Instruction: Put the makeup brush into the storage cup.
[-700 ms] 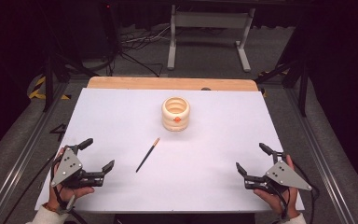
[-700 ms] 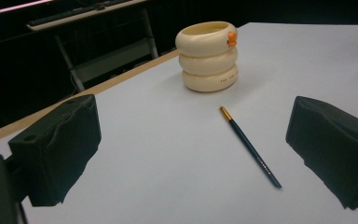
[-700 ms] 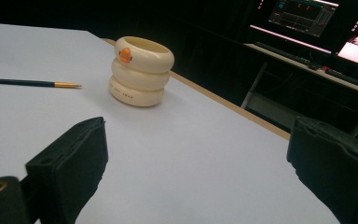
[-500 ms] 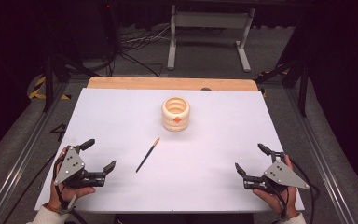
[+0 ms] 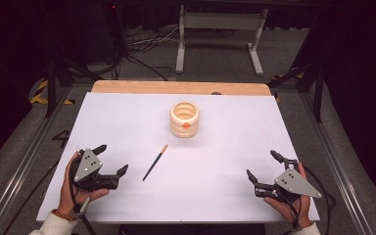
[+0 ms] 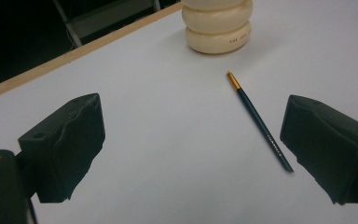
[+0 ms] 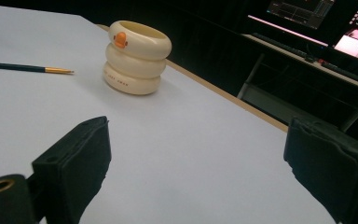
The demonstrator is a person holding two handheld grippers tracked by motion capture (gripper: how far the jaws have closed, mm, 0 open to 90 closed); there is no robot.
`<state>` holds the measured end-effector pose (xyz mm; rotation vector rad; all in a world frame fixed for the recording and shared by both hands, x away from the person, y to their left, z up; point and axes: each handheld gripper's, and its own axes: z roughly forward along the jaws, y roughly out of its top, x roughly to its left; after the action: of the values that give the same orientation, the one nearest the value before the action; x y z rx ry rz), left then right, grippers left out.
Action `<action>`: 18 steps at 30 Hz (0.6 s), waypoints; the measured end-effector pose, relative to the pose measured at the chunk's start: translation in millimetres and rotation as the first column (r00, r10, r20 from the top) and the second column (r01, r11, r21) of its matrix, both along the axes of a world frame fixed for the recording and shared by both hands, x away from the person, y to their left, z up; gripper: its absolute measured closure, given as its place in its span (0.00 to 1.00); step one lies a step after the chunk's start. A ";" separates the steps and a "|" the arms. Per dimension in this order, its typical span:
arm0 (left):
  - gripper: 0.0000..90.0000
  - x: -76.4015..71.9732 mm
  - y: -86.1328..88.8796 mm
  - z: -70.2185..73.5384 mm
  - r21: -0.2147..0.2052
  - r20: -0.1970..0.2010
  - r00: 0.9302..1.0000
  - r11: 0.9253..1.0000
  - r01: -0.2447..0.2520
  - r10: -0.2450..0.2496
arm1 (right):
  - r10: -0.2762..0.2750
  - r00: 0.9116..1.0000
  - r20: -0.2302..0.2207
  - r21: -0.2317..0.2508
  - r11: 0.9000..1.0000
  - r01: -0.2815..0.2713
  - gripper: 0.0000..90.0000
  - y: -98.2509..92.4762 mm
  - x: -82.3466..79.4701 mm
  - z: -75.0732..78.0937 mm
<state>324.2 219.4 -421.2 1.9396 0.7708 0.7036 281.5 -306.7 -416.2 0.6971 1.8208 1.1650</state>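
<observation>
**Getting Ready to Pick Up the Pencil**

Lying flat on the white table (image 5: 127, 122) is a thin dark pencil (image 5: 155, 163) with a gold tip. It sits in the open with space all around it, so a gripper can come at it from any side. It touches nothing else.

Behind it stands a cream holder (image 5: 184, 119) made of three fat rings, with a little orange duck bill on the front. It stands upright with its mouth facing up, so it looks like the place where the pencil should go. The two are apart, not touching.

The left gripper (image 5: 112, 160) rests near the table's front edge, just beside the pencil. Its jaws are spread wide with nothing between them. In the left gripper view the pencil lies close to one jaw, so this hand looks best placed to grab it.

The right gripper (image 5: 262, 165) waits at the other front corner, well apart from the pencil. Its jaws are also spread wide and hold nothing. It stays out of the way, maybe to steady the holder when needed.
</observation>
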 end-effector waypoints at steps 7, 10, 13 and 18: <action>0.12 18.9 -20.5 6.2 0.063 -0.088 0.996 0.998 0.020 -0.014 | 0.002 1.000 -0.018 -0.008 1.000 -0.002 0.09 1.0 1.4 -1.6; 0.13 29.5 -32.4 11.1 0.094 -0.149 0.989 0.995 0.035 -0.021 | 0.001 1.000 -0.029 -0.023 1.000 -0.002 0.09 2.1 2.2 -3.1; 0.15 41.0 -44.2 13.7 0.107 -0.206 0.978 0.993 0.055 -0.032 | 0.001 0.999 -0.042 -0.023 1.000 -0.002 0.09 2.0 3.1 -3.7; 0.16 60.0 -67.8 13.5 0.158 -0.325 0.945 0.983 0.090 -0.034 | -0.003 0.999 -0.053 -0.040 0.999 0.000 0.09 1.5 4.4 -6.0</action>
<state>384.3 151.6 -407.8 2.2603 0.8635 0.4289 285.8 -305.2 -422.2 0.7119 1.8823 1.1154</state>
